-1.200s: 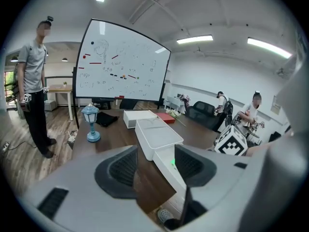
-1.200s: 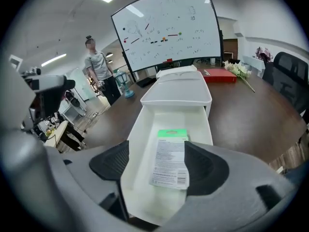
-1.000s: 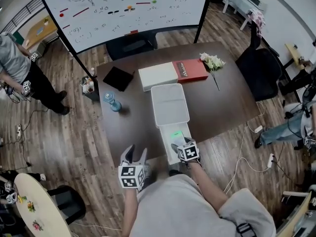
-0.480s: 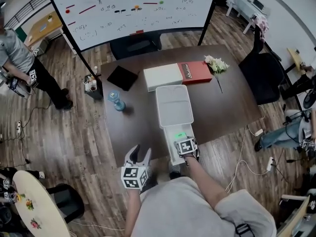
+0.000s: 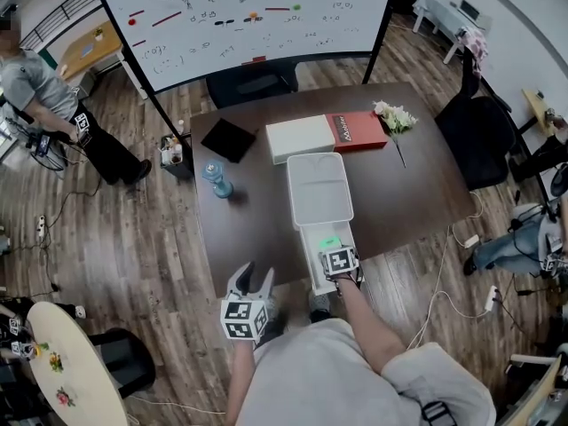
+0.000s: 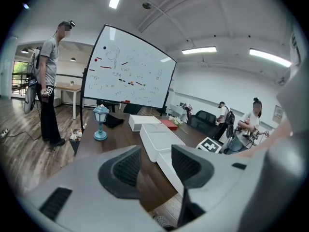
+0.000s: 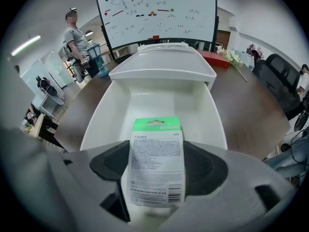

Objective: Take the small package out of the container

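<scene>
A white container (image 5: 319,189) lies along the dark table, its drawer (image 5: 312,257) pulled out toward me. The small package (image 7: 157,129), a white card with a green top, stands upright over the drawer (image 7: 104,124). My right gripper (image 7: 156,167) is shut on it, a pad pressing on each side edge. In the head view the package (image 5: 329,241) shows as a green patch just ahead of the right gripper (image 5: 334,249). My left gripper (image 5: 254,279) hangs off the table's near edge, left of the drawer. It is open, and the left gripper (image 6: 157,166) has nothing between its pads.
A blue lamp-shaped ornament (image 5: 217,181), a black notebook (image 5: 228,139), a white box (image 5: 300,137), a red book (image 5: 358,130) and flowers (image 5: 395,118) lie on the table's far half. A whiteboard (image 5: 248,16) stands behind it. A person (image 5: 44,96) stands at the left, an office chair (image 5: 484,140) at the right.
My right gripper has edged forward over the open drawer, closer onto the green-topped package. The left gripper has stayed by the table's near edge.
</scene>
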`<state>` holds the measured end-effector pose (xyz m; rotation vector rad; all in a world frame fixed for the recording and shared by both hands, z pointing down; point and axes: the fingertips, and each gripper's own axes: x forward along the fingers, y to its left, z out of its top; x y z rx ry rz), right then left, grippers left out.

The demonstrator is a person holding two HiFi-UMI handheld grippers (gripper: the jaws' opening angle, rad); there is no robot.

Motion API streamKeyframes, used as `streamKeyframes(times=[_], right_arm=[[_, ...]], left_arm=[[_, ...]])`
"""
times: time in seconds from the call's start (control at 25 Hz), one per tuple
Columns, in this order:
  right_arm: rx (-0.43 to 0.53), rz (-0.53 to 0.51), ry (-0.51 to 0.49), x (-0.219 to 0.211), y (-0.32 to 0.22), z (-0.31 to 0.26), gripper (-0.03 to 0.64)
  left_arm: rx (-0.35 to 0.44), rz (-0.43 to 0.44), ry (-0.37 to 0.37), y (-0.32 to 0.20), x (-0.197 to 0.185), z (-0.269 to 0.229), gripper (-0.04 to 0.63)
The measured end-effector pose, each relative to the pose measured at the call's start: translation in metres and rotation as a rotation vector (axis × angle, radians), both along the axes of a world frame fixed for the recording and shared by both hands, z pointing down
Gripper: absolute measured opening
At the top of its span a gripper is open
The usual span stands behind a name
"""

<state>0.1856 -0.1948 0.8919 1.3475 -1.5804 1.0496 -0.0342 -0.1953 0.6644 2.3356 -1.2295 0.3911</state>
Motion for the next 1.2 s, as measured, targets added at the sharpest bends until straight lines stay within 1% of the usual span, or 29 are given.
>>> streamKeyframes(times=[0.12,0.28,0.4,0.68,0.92,1.08,1.2], right_arm=[[0.055,-0.011,0.027,0.007,-0.009,-0.003,0.35],[0.073,0.0,-0.005,0.007,-0.007,-0.008,0.35],[0.093,-0.004,-0.005,0.007,-0.006,-0.013,0.35],[0.144,-0.005,-0.04,-0.008,-0.007,-0.026,0.35],[0.233,0.007,-0.105,-0.018,-0.02,-0.045,0.35],[0.279,0.023,-0.144,-0.015,-0.017,-0.06,0.35],[0.321,0.015,-0.179,-0.02,-0.025,-0.073,0.35]], left_arm=[[0.005,-0.014,-0.005,0.0,-0.006,-0.002,0.186],[0.008,-0.022,-0.016,0.002,-0.01,-0.003,0.184],[0.008,-0.025,-0.02,0.006,-0.01,-0.004,0.183],[0.009,-0.019,-0.024,0.007,-0.008,-0.003,0.179],[0.013,-0.006,-0.046,0.007,-0.001,-0.003,0.179],[0.002,0.004,-0.051,0.012,0.009,-0.002,0.179],[0.005,-0.002,-0.058,0.008,0.011,-0.003,0.179]])
